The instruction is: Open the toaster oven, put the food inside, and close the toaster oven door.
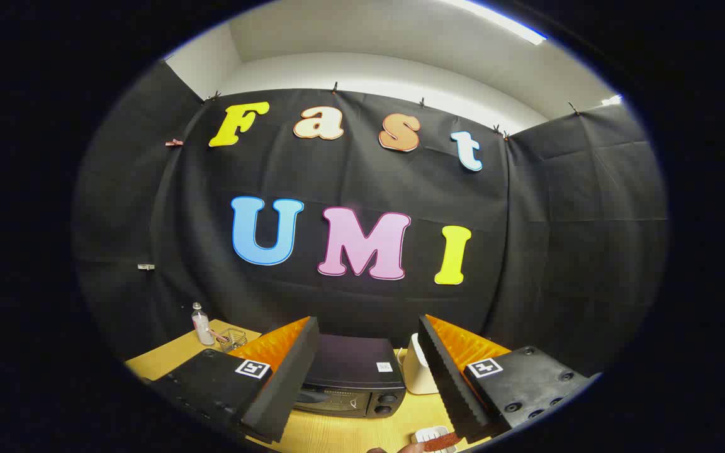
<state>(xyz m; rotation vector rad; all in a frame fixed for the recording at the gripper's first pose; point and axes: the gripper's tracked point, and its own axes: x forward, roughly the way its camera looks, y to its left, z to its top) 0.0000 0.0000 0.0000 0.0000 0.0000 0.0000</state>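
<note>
Wooden table [167,358], black cloth wall behind; tool [369,371] held level, fingers spread, empty; toaster oven [350,377] beyond, door seemingly closed.

gripper view from above the table [167,358], facing the booth wall

Gripper [369,352]: ribbed jaws spread wide; square black-white marker tags; screwed black mounts.

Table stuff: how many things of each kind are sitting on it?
Toaster oven: 1
White jug: 1
Bottle: 1
Wire basket: 1
White plate with food: 1
Total: 5
The hand-held gripper is open, its fingers either side of the oven.
</note>
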